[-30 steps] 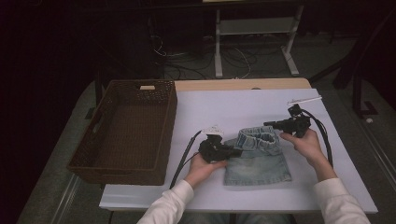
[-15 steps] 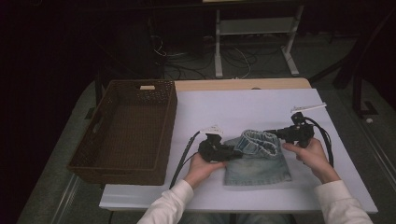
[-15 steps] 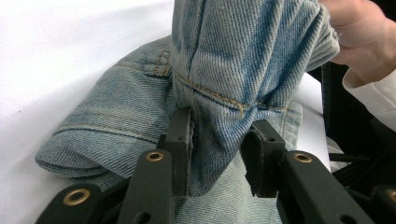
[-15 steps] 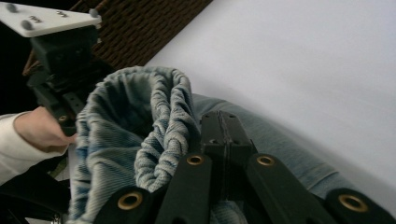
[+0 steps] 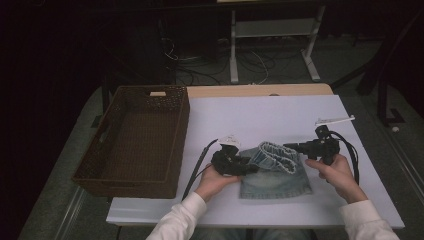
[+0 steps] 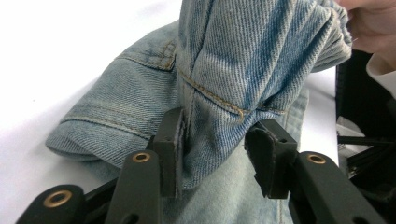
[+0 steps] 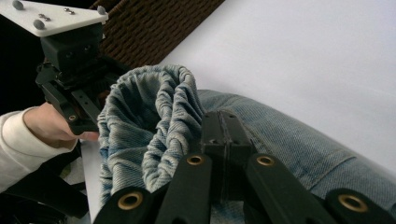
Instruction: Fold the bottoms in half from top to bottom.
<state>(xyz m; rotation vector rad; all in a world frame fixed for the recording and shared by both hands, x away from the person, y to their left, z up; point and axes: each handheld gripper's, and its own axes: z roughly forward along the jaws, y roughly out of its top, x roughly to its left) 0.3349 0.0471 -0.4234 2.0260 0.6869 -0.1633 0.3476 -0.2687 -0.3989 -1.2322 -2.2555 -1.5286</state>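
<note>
Holding denim shorts (image 5: 274, 172) on the bench (image 5: 280, 115).
Your right hand-held gripper (image 5: 291, 147) pinches the waistband; your left hand-held gripper (image 5: 250, 167), jaws just opening, loosely straddles a fold.

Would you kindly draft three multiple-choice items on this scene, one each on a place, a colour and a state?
1. Where does the wicker basket stand relative to the denim garment?
A. At its left in the high view
B. At its right
C. On top of it

2. What colour is the garment?
A. Red
B. Faded blue
C. Green

3. How do the right tongs stand?
A. Wide open above the table
B. Shut on the garment's gathered edge
C. Shut on the basket's rim

Answers:
1. A, since the high view shows the basket left of the garment on the white table.
2. B, as the left gripper view shows pale blue denim.
3. B, as the right gripper view shows the jaws pressed together on the ruffled edge.
</note>
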